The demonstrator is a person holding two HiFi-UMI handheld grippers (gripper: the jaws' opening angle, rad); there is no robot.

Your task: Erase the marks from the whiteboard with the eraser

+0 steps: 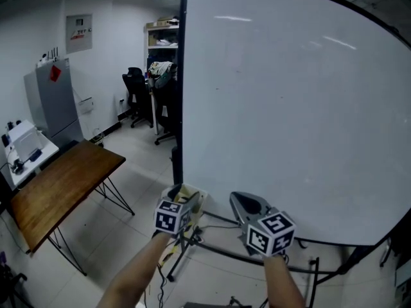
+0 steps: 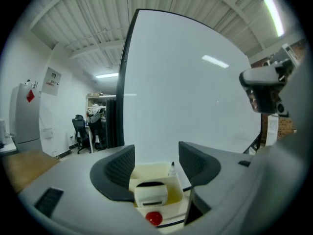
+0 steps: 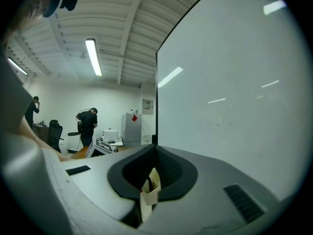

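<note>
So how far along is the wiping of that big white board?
The whiteboard looks clean already, bar faint specks. Nothing is in hand: the left gripper is open over the cream tray where what seems the eraser lies, and the right gripper is shut and empty. Little looks left to wipe.

An office: whiteboard, swivel chair, shelves, wooden table.

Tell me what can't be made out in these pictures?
Whiteboard marks: only faint specks, too small in every view.
Cream holder contents: head view, hidden behind the left gripper.
Red object: left gripper view, partly covered by the gripper's body; unidentifiable.
Board's stand: head view, cut off by the bottom edge.
</note>
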